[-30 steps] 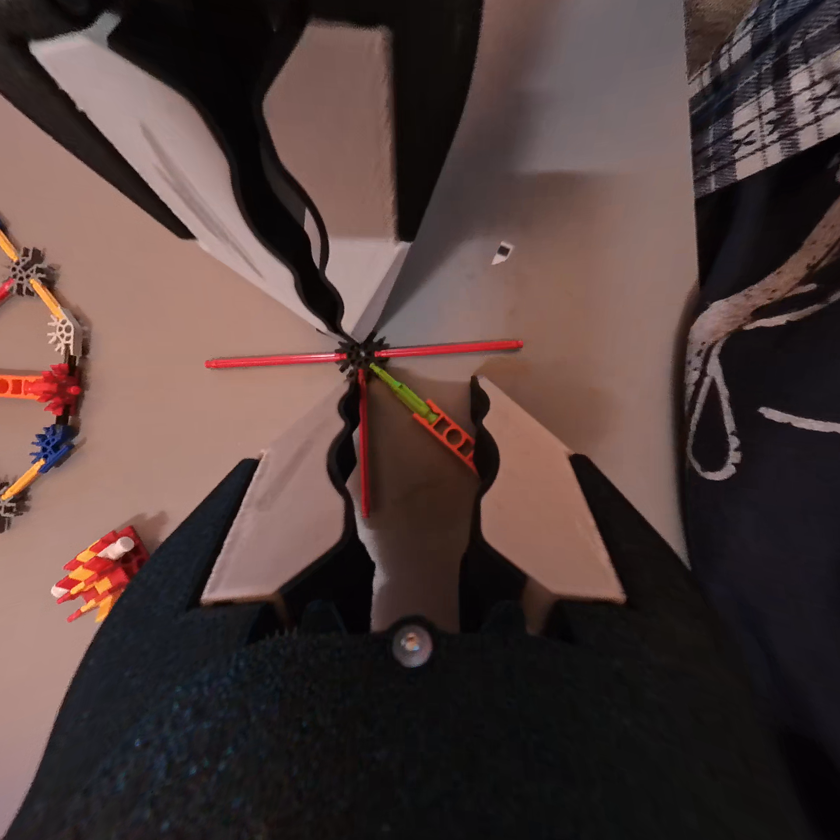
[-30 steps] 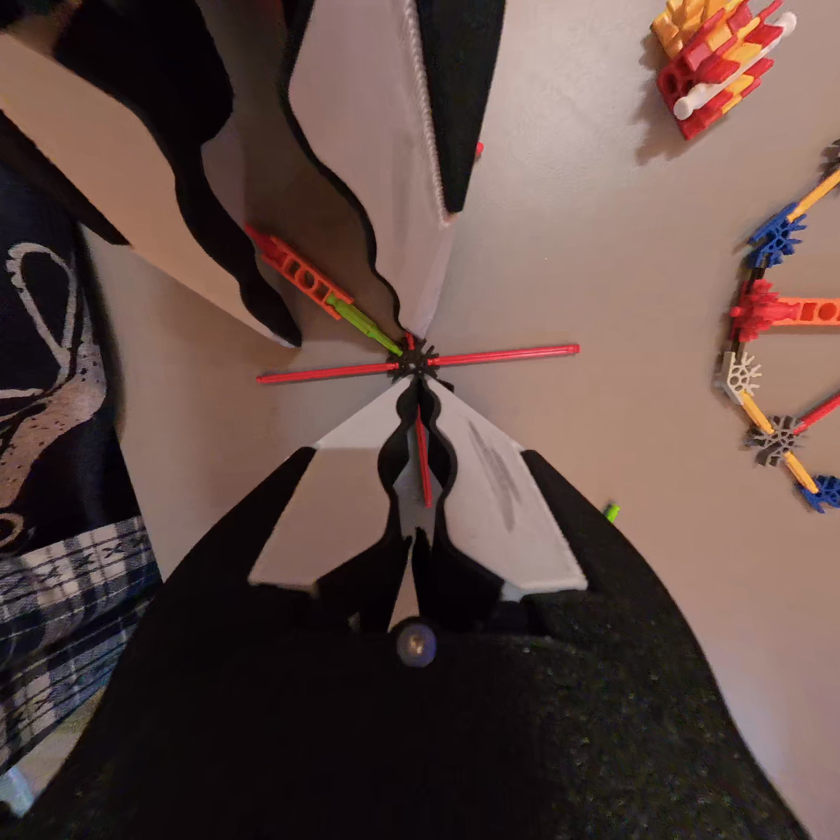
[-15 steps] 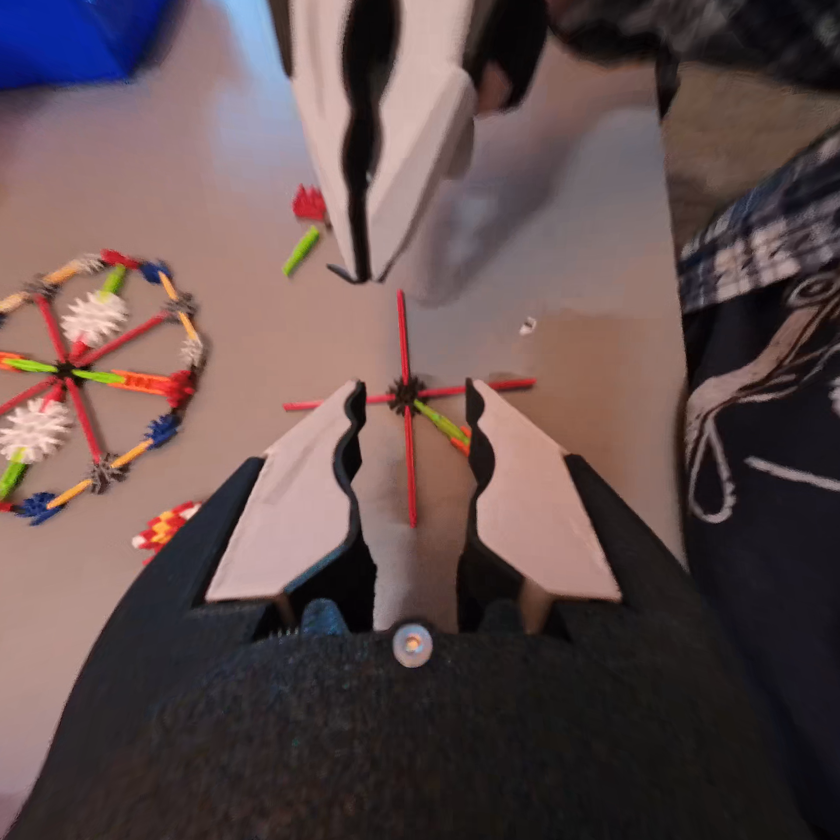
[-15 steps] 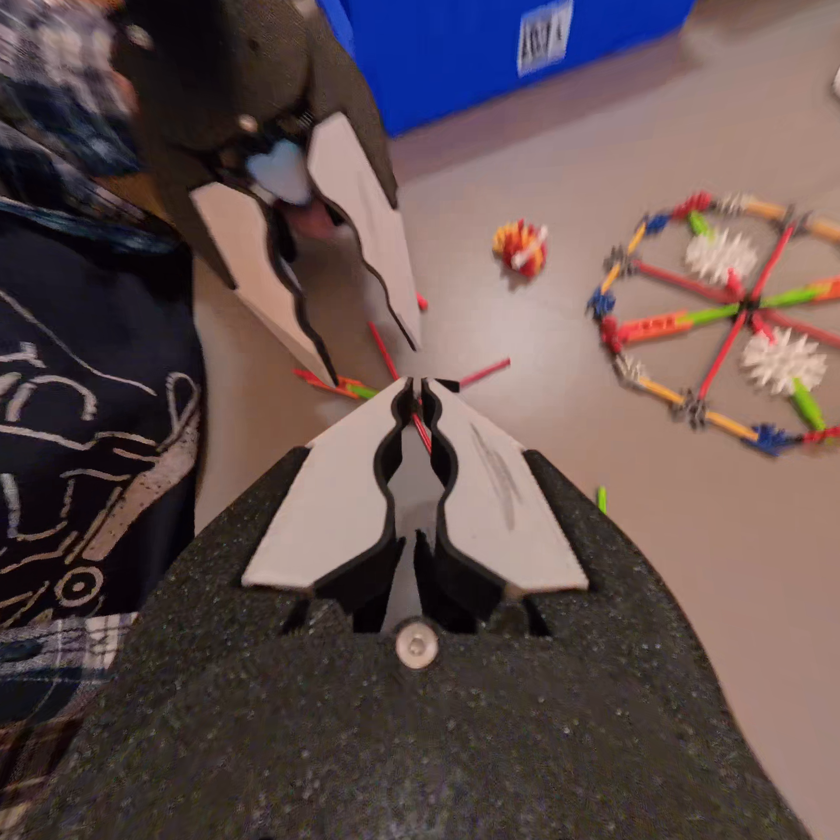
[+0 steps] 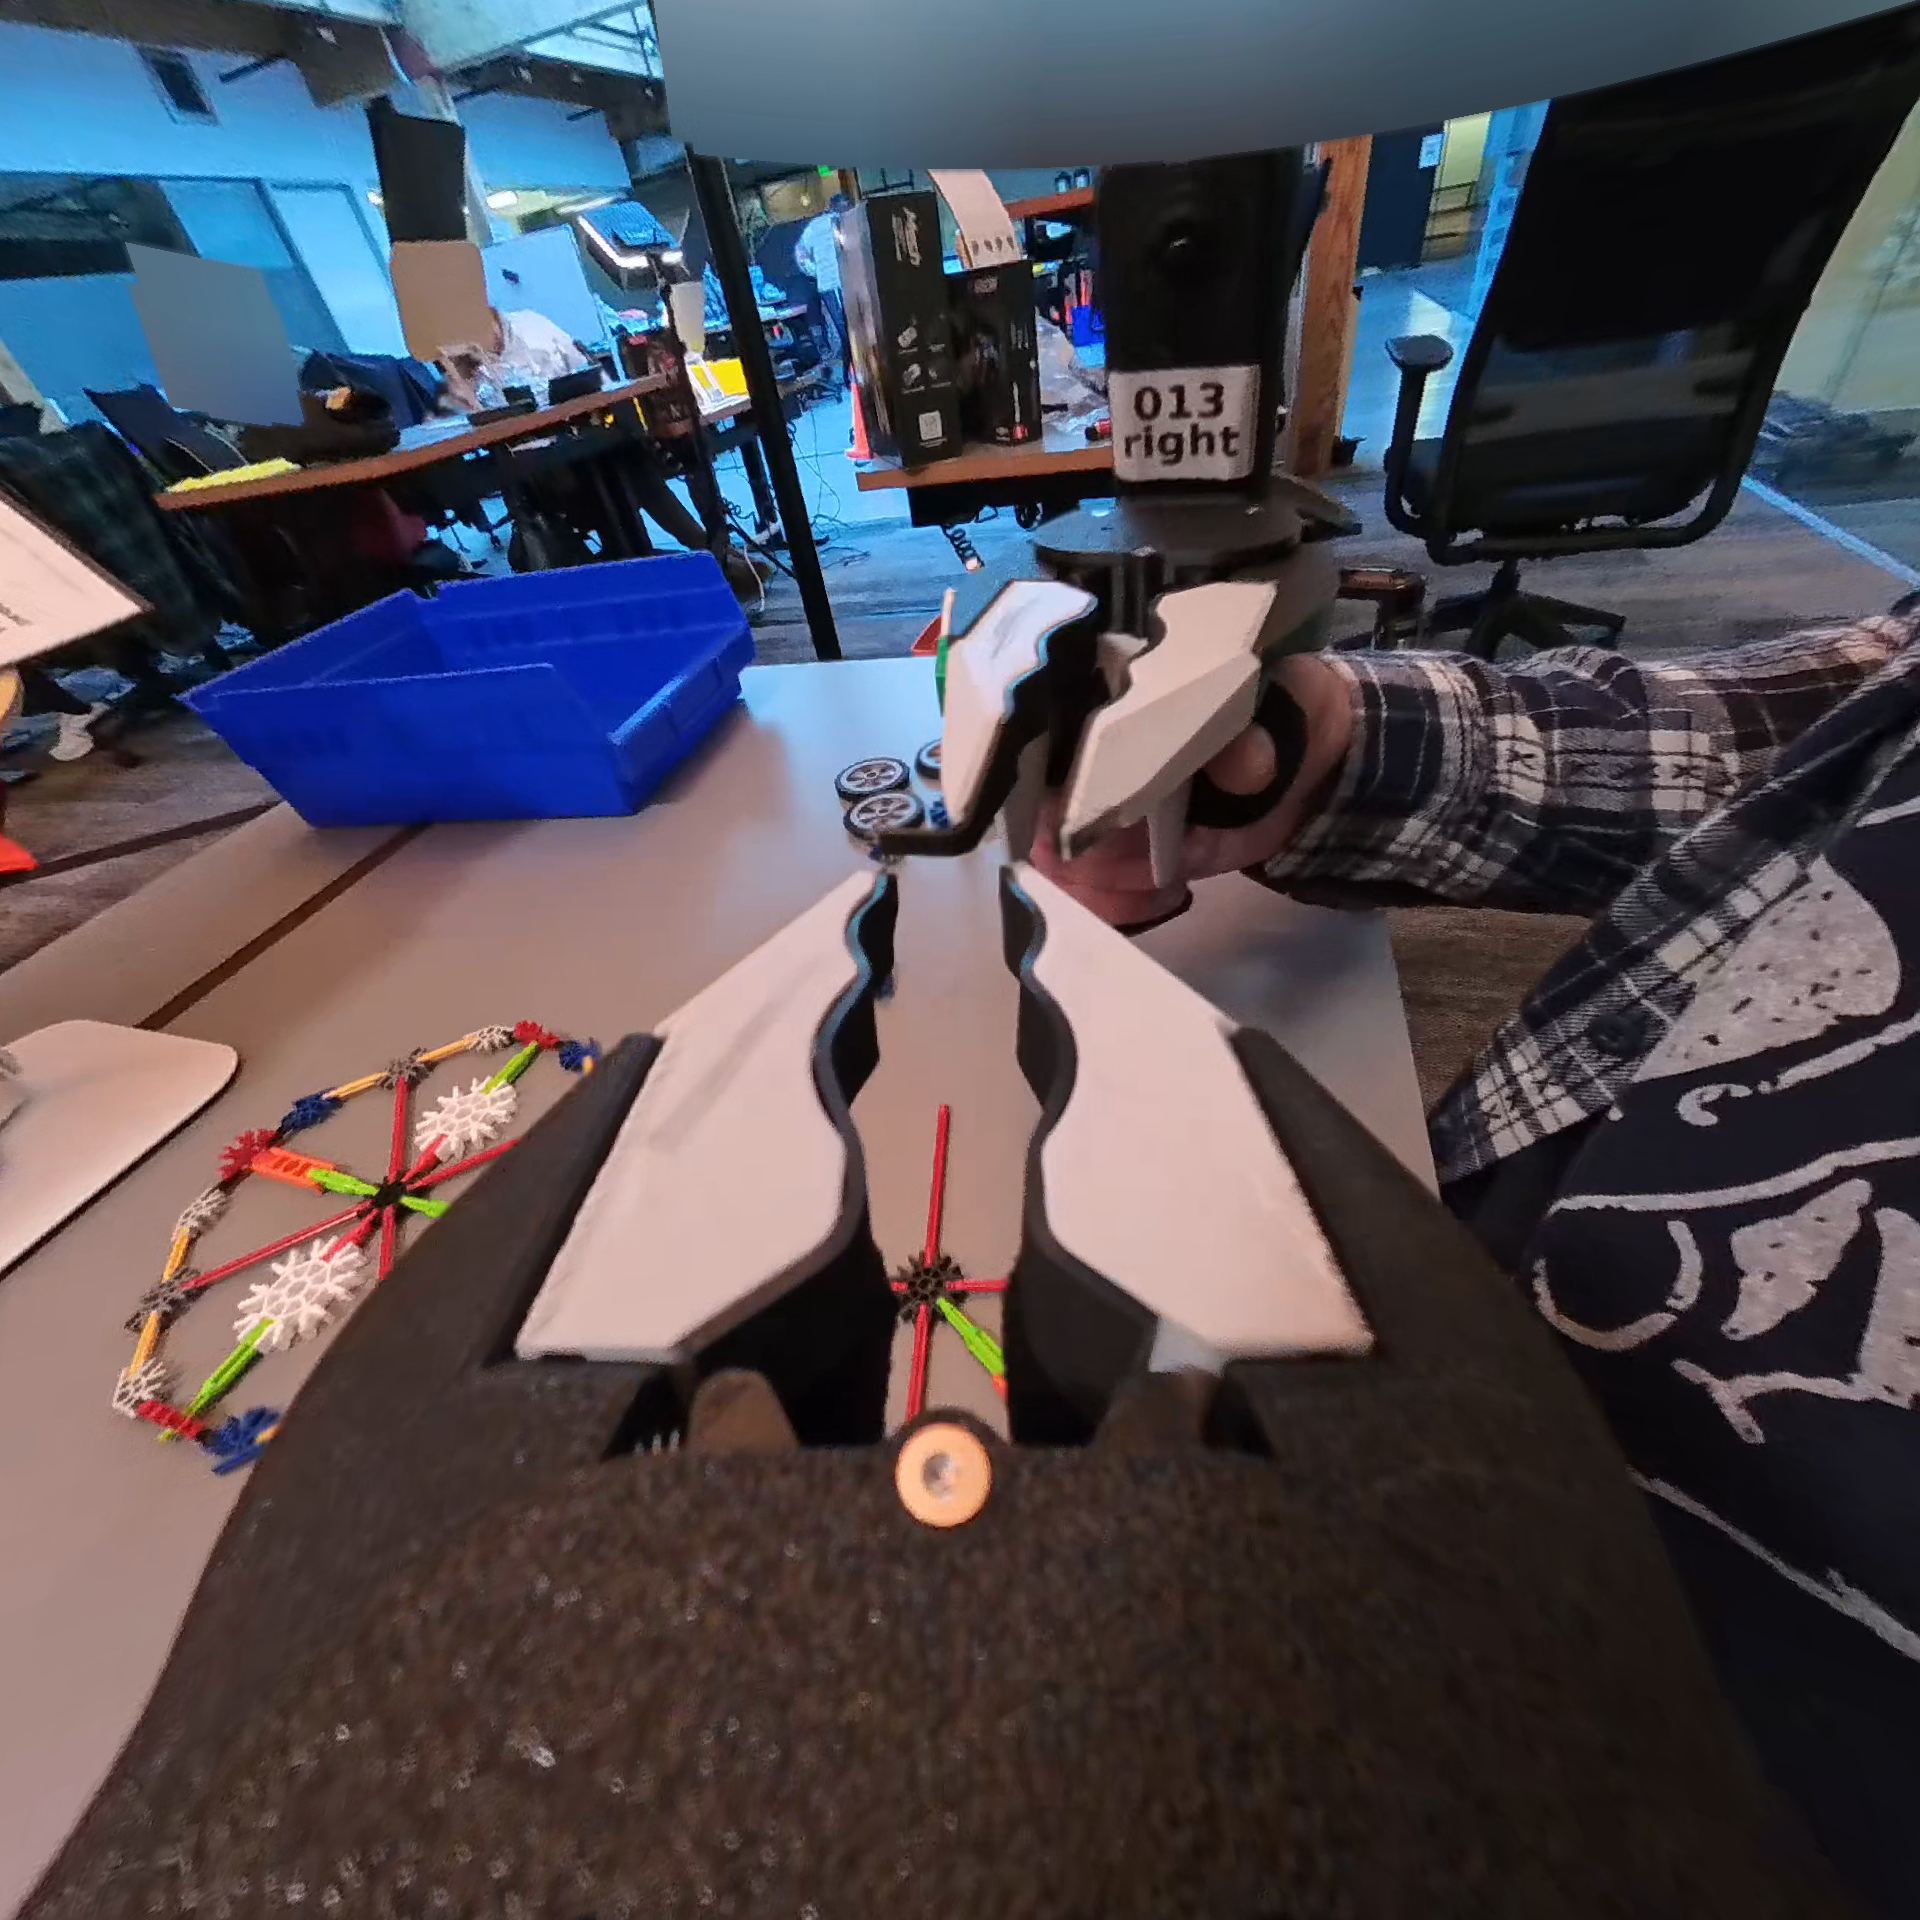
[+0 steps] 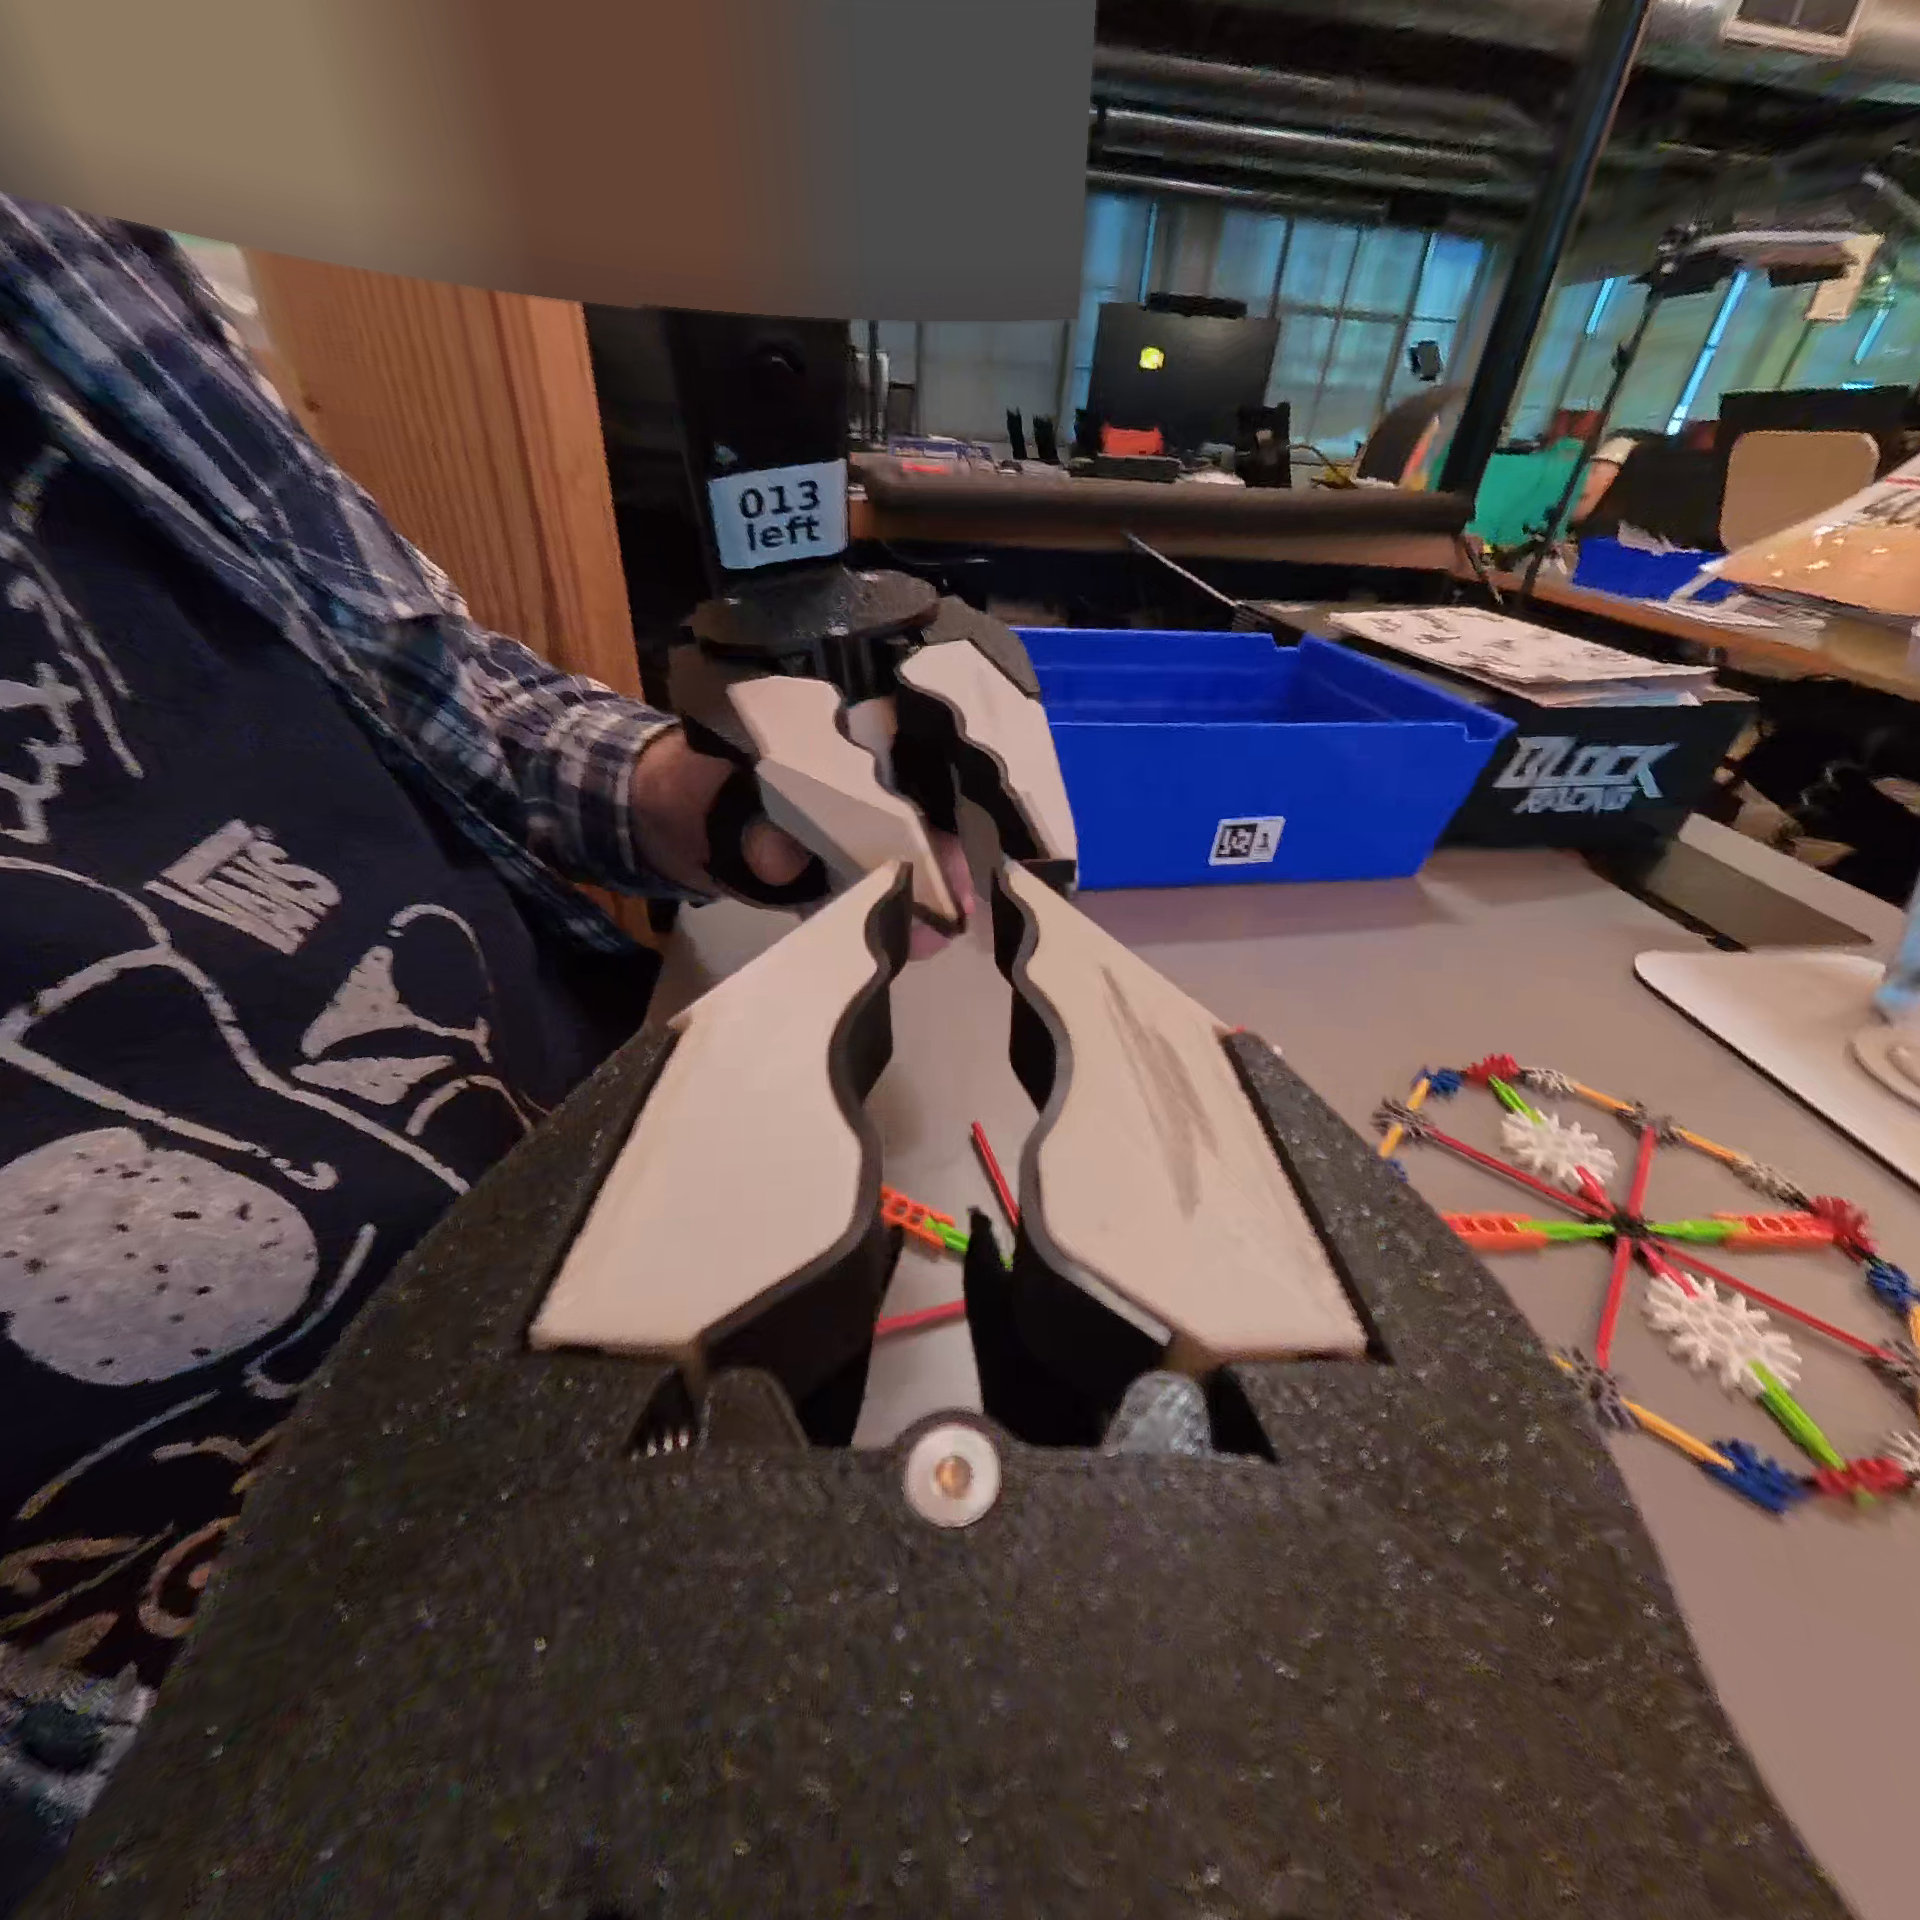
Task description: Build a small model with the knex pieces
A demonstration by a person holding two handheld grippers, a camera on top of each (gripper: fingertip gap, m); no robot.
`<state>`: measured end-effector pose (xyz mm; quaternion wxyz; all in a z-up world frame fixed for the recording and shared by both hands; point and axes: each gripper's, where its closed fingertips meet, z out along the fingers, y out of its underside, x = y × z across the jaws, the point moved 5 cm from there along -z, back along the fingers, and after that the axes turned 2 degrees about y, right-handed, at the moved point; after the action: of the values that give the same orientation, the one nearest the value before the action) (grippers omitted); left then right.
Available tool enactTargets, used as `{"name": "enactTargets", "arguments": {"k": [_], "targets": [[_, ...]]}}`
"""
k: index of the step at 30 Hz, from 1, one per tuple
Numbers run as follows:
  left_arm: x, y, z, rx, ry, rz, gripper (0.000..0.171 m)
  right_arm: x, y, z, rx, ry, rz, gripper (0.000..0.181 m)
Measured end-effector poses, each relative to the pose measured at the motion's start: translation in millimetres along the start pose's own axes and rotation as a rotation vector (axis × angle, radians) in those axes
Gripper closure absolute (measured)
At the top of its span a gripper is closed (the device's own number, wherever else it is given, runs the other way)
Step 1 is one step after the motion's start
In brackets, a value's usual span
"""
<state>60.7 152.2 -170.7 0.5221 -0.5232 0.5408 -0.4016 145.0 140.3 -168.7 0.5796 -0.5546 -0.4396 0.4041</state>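
Both claws stood apart and empty above the grey counter (image 5: 582, 914). Between the left claw (image 5: 943, 894) lay a small rod-and-hub piece (image 5: 928, 1284); the right claw (image 6: 943, 888) hovered over it too. A blue bin (image 5: 488, 696) at upper left showed nothing inside; a wheel-shaped assembly (image 6: 1652, 1262) lay at right.

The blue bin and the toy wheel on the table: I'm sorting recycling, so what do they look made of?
The blue bin looks like rigid moulded plastic, smooth with a slight sheen, ribbed along its walls. The toy wheel seems to be thin, glossy plastic rods in red, green and yellow, joined by toothed plastic connectors. The table is matte grey, probably laminate, though I cannot be sure.
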Motion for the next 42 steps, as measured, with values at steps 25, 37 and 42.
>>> {"name": "enactTargets", "arguments": {"k": [25, 37, 42], "targets": [[19.2, -22.4, -8.4, 0.026, -0.136, 0.147, 0.161, -12.1, -11.2, 1.2, 0.120, -0.005, -0.030, 0.164], [22.2, -23.8, -5.6, 0.068, -0.090, 0.082, 0.166, -18.6, -13.4, 1.9, 0.142, -0.028, -0.050, 0.167], [25.2, -26.0, -8.0, 0.138, -0.007, 0.016, 0.167, -22.9, -14.9, 1.4, 0.176, -0.052, -0.066, 0.170]]}}
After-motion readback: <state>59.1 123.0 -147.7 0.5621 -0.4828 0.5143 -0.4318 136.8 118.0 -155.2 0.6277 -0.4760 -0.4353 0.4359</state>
